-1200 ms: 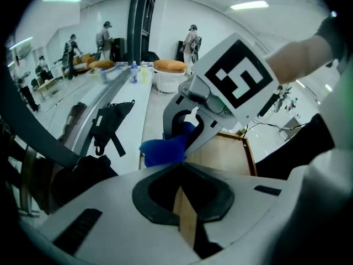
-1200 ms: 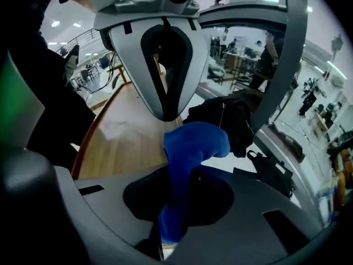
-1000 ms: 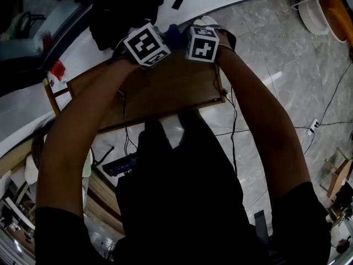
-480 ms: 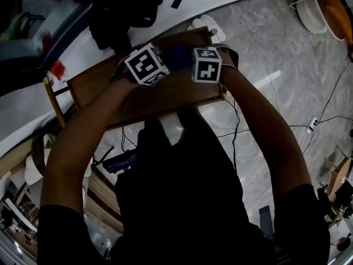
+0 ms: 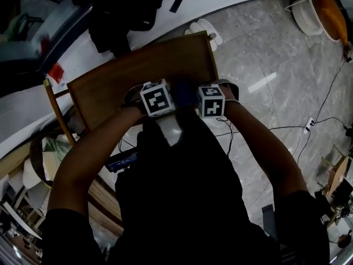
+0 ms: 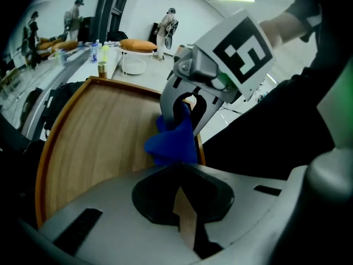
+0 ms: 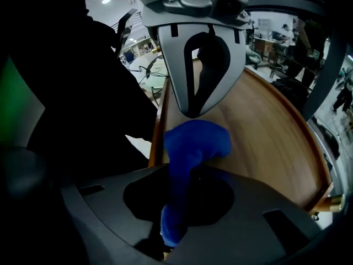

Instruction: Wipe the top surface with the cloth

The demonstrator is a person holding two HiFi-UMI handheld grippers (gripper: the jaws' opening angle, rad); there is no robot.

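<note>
In the head view a brown wooden table top point(image 5: 138, 70) lies below me. Both grippers sit side by side at its near edge, with the blue cloth point(image 5: 186, 94) bunched between them. My right gripper point(image 7: 165, 239) is shut on the cloth point(image 7: 196, 139), which runs down into its jaws. The left gripper view shows the right gripper point(image 6: 182, 112) with the cloth point(image 6: 172, 142) hanging from it onto the wood point(image 6: 94, 142). My left gripper point(image 6: 185, 220) has its jaws close together, only a thin tan sliver between them. The cloth rests against its front.
White slippers point(image 5: 205, 26) lie on the marble floor beyond the table's far right corner. Dark bags or clothes point(image 5: 118, 15) are heaped on a white counter behind. A white basin with an orange bowl point(image 5: 322, 7) stands at the top right. Cables point(image 5: 265, 128) cross the floor.
Both grippers have slid together from the table's far edge to its near edge, dragging the blue cloth across the wood.
</note>
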